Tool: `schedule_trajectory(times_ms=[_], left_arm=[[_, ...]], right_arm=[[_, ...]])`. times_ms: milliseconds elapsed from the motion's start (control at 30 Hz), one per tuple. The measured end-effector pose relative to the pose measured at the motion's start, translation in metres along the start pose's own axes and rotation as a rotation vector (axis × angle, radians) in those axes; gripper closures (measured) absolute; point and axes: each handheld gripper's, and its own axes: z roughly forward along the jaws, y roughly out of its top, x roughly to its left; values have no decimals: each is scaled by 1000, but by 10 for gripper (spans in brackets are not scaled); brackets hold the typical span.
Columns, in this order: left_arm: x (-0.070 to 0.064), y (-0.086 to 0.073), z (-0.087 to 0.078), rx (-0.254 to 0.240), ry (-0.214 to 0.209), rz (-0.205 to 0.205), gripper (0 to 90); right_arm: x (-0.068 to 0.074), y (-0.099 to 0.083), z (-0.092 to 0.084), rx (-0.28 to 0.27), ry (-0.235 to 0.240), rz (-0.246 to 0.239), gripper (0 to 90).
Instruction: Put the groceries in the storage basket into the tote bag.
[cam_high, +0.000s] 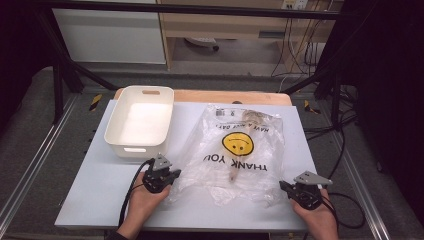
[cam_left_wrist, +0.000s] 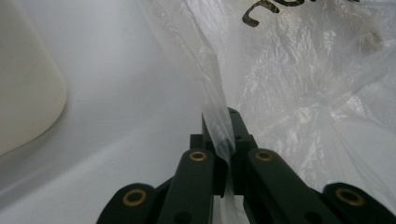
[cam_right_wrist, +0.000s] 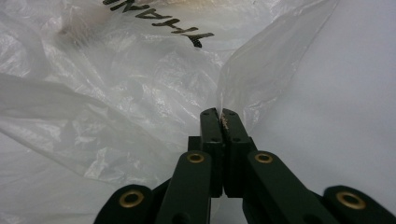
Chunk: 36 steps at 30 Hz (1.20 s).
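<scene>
- we see two black grippers, the left gripper and the right gripper, each topped with a grey three-cornered plate.
- black cables trail from both.
- up close, our jaws are matt black bars with brass-ringed pivots.
- a dark sleeve edge shows at the left wrist.

A white rectangular bin with cut-out handles sits at the far left corner of the white table, its inside bare. Beyond the table's far edge stand pale cabinets, and black cables trail along the floor past the right edge.
</scene>
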Motion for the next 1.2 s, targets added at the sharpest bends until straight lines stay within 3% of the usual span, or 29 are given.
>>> schedule_trajectory(times_ms=[100,267,400,567,733,800,900,1067,1200], left_arm=[[0,0,0,5,-2,2,900],[1,-1,0,5,-4,2,900],[1,-1,0,8,-5,2,900],[1,-1,0,13,-7,2,900],[1,-2,-1,13,-9,1,900],[1,-2,-1,13,-11,1,900],[0,-2,-1,12,-18,0,900],[-3,0,-3,0,-33,1,900],[-4,2,-8,-10,-47,0,900]], right_arm=[[1,-1,0,-1,-10,-7,791],[4,-1,3,32,-35,7,488],[5,-3,4,51,-44,25,330],[6,-5,6,96,-16,40,236],[10,-6,4,119,2,18,223],[13,-6,3,126,8,14,239],[18,-7,0,130,23,-19,348],[23,-4,1,115,49,-53,683],[23,1,6,114,75,-69,884]])
